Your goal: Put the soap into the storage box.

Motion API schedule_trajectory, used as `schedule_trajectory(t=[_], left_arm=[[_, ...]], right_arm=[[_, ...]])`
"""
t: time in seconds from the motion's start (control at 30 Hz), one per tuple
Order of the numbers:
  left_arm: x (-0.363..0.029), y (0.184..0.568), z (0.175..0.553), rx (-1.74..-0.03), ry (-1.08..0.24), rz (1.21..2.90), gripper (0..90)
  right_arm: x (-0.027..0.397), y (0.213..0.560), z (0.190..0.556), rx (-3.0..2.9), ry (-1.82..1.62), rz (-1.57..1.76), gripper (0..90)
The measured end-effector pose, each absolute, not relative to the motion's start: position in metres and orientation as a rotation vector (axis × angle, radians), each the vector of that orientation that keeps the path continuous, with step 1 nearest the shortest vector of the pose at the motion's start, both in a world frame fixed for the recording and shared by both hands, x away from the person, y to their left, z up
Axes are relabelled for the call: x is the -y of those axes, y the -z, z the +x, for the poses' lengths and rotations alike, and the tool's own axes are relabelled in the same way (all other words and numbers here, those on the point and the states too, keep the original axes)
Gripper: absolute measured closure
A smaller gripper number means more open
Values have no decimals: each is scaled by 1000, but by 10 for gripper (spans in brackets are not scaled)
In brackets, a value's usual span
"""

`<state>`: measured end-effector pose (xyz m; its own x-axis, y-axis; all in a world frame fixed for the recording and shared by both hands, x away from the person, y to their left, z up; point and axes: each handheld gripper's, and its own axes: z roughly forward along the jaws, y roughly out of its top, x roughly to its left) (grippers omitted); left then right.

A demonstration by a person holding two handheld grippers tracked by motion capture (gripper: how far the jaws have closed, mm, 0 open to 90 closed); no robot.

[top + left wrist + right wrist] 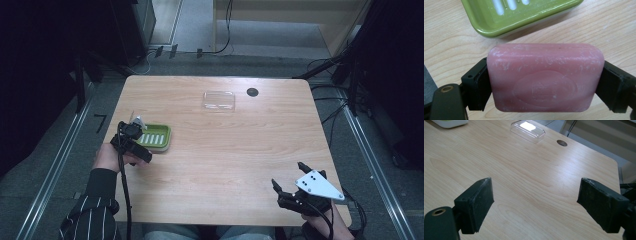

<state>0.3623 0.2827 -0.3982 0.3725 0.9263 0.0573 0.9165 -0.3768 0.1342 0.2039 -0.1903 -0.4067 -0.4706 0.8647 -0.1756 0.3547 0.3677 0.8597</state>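
Left gripper (544, 82) clamps the pink soap bar (545, 77) just beside the green soap dish (499, 27). Right gripper (536, 205) open, idle. Likely next: carry it over the dish, then release.

A pink soap bar (545, 77), rounded at the corners and stamped with an oval, fills the lower middle of the left gripper view, clamped at its two short ends, with white scuffs on its surface. Just above it, at the top of that frame, sits a green soap dish (499, 25) with white slots, flat on the wood. In the high view the dish (162, 131) lies left of centre; a clear lid (219, 100) lies at upper centre.
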Motion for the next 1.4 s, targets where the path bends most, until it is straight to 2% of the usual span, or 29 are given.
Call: schedule_trajectory(t=[1.4], left_arm=[[-276, 396, 396, -1695, -193, 2483, 139]], right_arm=[[196, 408, 198, -1996, -1011, 1072, 136]])
